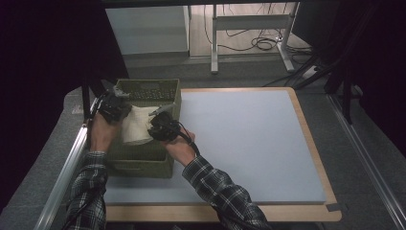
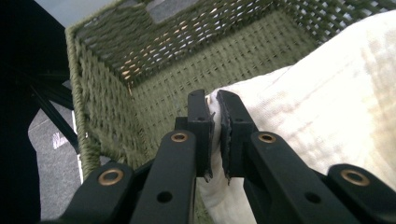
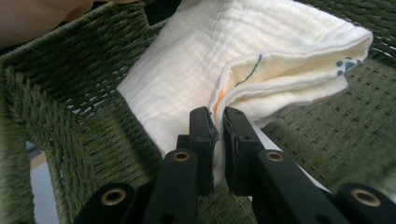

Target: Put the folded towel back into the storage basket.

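Both the left gripper [image 2: 215, 109] and the right gripper [image 3: 218, 126] pinch edges of a folded cream muslin cloth [image 1: 135, 125], held inside the green woven basket [image 1: 165, 91] at the table's left. Placing seems underway; next, lower it flat and let go.

Stood in a dim room: pale blue tabletop [image 1: 249, 143] edged in wood, grey carpet [image 1: 330, 191] around, white desk legs [image 1: 214, 43] and tangled cables [image 1: 261, 43] behind.

Lab or office workspace, metal desk legs [image 1: 214, 43], floor cables [image 1: 261, 44], dark curtains [image 1: 43, 57]
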Action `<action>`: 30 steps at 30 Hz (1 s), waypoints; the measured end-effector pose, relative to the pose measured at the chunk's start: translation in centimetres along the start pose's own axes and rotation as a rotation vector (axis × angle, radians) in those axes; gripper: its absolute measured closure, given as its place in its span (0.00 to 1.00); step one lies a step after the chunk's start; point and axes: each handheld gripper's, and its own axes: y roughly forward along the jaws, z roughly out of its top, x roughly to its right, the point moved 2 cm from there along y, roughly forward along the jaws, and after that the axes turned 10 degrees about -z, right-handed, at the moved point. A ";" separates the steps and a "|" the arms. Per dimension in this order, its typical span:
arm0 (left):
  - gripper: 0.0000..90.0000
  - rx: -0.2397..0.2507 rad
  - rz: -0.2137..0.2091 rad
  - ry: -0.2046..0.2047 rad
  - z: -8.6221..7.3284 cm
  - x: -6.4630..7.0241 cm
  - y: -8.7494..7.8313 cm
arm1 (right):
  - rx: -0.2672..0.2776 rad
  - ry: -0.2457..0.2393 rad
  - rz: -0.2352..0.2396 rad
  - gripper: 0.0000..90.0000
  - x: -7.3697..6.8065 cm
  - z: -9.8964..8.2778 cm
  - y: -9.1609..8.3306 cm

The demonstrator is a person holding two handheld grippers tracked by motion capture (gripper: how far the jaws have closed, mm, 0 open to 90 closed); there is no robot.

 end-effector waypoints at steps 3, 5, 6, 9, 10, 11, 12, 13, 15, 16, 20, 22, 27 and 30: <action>0.94 -0.020 0.007 0.004 -0.2 -0.5 0.4 | -0.015 -0.025 -0.020 0.92 -0.4 0.3 0.5; 0.94 -0.033 0.006 0.005 -0.3 -0.7 0.8 | -0.030 -0.027 -0.029 0.92 -0.5 0.7 0.7; 0.94 -0.041 0.006 0.008 -0.3 -0.8 1.0 | -0.037 -0.032 -0.033 0.91 -0.6 0.8 0.8; 0.94 -0.068 0.004 0.021 -0.1 -0.9 1.8 | -0.067 -0.064 -0.059 0.91 -1.0 1.1 1.3; 0.94 -0.080 0.004 0.026 0.0 -0.9 2.0 | -0.073 -0.075 -0.068 0.91 -1.1 1.1 1.5; 0.94 -0.090 0.001 0.027 0.0 -1.0 2.3 | -0.080 -0.083 -0.073 0.91 -1.3 1.2 1.7; 0.94 -0.102 -0.001 0.031 0.1 -1.0 2.6 | -0.089 -0.097 -0.086 0.91 -1.4 1.2 1.8; 0.94 -0.108 0.000 0.030 0.1 -1.1 2.9 | -0.094 -0.106 -0.095 0.91 -1.5 1.3 1.9; 0.94 -0.128 -0.010 0.032 0.1 -1.2 3.4 | -0.105 -0.113 -0.099 0.91 -1.4 1.4 2.0; 0.94 -0.139 -0.008 0.037 0.0 -1.2 3.6 | -0.114 -0.117 -0.105 0.90 -1.4 1.4 2.2; 0.94 -0.173 -0.012 0.040 -0.2 -1.3 4.4 | -0.163 -0.129 -0.114 0.90 -1.3 1.5 2.8; 0.93 -0.183 -0.012 0.044 -0.2 -1.3 4.5 | -0.186 -0.147 -0.111 0.88 -1.4 1.6 3.0; 0.92 -0.224 -0.038 0.026 -0.3 -1.6 5.3 | -0.214 -0.157 -0.106 0.74 -1.6 1.7 3.1; 0.82 -0.234 -0.032 0.018 -0.3 -1.7 5.6 | -0.194 -0.146 -0.104 0.71 -1.4 1.7 2.9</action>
